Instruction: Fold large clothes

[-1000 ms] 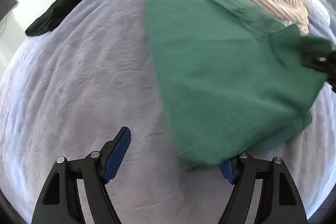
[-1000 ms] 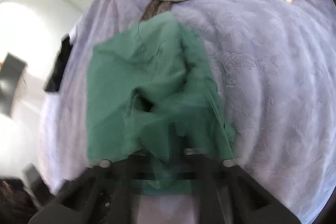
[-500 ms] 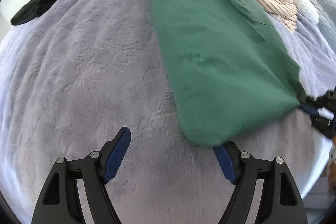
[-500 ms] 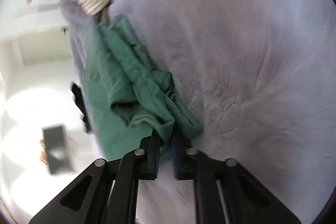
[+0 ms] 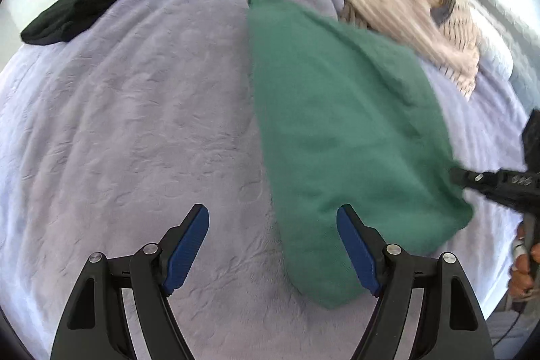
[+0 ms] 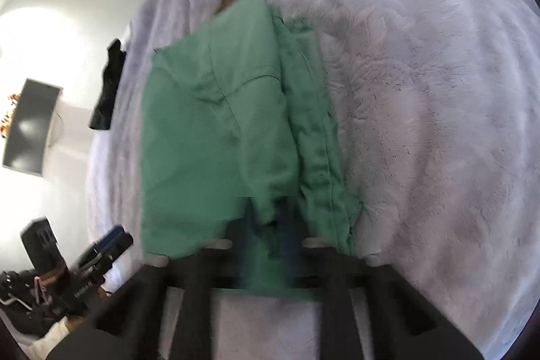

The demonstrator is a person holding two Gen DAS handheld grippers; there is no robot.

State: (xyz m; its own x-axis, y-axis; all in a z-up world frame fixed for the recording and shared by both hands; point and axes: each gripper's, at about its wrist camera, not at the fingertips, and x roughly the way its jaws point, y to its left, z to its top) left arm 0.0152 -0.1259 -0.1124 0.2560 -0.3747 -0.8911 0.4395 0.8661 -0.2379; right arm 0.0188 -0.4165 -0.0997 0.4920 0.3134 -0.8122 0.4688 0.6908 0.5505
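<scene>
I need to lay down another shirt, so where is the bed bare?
Bare lilac blanket lies between the black garment and the green garment. The far end is crowded by the striped beige garment.

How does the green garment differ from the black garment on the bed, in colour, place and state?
The green garment is large and lies in the middle of the lavender bedspread; the black garment looks smaller and lies bunched at the far left edge. The right gripper grips the green garment at its corner; nothing touches the black garment. The open left gripper is close beside the green garment and far from the black one. Both rest on the bedspread.
</scene>
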